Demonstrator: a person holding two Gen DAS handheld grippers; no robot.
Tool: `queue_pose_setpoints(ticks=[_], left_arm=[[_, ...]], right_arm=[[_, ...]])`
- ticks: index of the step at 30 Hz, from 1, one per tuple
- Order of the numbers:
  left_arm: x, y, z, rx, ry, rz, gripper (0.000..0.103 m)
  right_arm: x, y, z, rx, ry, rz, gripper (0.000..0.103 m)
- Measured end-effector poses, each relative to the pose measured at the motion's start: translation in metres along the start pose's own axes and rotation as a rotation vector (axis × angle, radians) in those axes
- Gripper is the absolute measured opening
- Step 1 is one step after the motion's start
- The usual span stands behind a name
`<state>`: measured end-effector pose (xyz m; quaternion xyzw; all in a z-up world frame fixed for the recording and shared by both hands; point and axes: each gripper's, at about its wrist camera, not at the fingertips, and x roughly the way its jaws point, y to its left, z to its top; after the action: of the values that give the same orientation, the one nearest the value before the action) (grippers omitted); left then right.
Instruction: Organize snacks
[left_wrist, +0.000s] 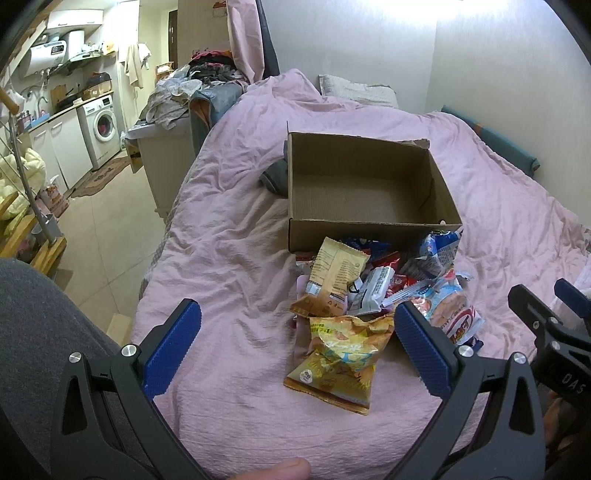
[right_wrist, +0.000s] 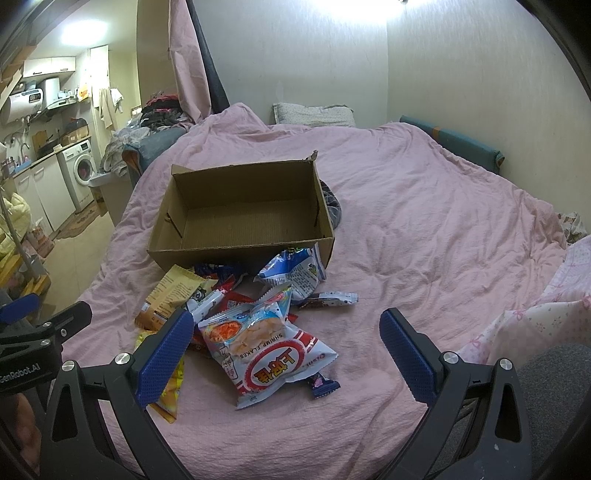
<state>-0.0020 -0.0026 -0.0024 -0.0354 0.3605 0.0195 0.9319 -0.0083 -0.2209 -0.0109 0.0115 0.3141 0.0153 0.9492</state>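
Both claws hang wide apart and hold nothing: the left gripper (left_wrist: 297, 341) hovers over a yellow chip bag (left_wrist: 338, 354), and the right gripper (right_wrist: 286, 349) hovers over a white shrimp flakes bag (right_wrist: 267, 350). These bags lie nearest the viewer in a loose pile of snack packets (right_wrist: 258, 295) on a rumpled pink bedspread (right_wrist: 424, 229). An open cardboard box (right_wrist: 240, 210) sits just behind the pile, its front wall touching the farthest packets, and nothing lies inside it.

The packets look light, puffed with air and made of glossy film, so they probably crinkle, slide against each other and give under pressure. The crisps inside would likely break if squeezed hard. A crimped end seam, such as the top edge of the shrimp flakes bag, seems the safest place to pinch, since it is flat and stiff. The soft bedding underneath will likely sink under a downward push.
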Motion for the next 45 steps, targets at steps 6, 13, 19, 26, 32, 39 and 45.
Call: queue_pose_setpoints(ticks=[6, 13, 19, 26, 32, 39, 45], left_arm=[[-0.001, 0.001, -0.002, 0.012, -0.001, 0.002, 0.103], [0.001, 0.000, -0.003, 0.012, 0.007, -0.005, 0.103], [0.008, -0.002, 0.005, 0.037, 0.061, -0.005, 0.103], [0.046, 0.010, 0.029, 0.043, 0.280, -0.042, 0.103], [0.104, -0.005, 0.004, 0.117, 0.568, -0.136, 0.103], [0.124, -0.031, -0.016, 0.157, 0.640, -0.140, 0.096], [0.142, -0.038, -0.030, 0.130, 0.693, -0.151, 0.073]], right_arm=[[-0.001, 0.003, 0.000, 0.010, 0.001, 0.005, 0.103], [-0.001, 0.002, 0.000, 0.012, 0.000, 0.005, 0.103], [-0.002, -0.002, 0.002, 0.034, 0.003, 0.011, 0.103], [-0.003, -0.016, 0.003, 0.107, 0.016, 0.031, 0.103], [0.005, -0.025, 0.002, 0.151, 0.060, 0.056, 0.103], [0.036, -0.035, 0.003, 0.137, 0.265, 0.110, 0.103], [0.066, -0.019, 0.003, -0.089, 0.420, 0.104, 0.103]])
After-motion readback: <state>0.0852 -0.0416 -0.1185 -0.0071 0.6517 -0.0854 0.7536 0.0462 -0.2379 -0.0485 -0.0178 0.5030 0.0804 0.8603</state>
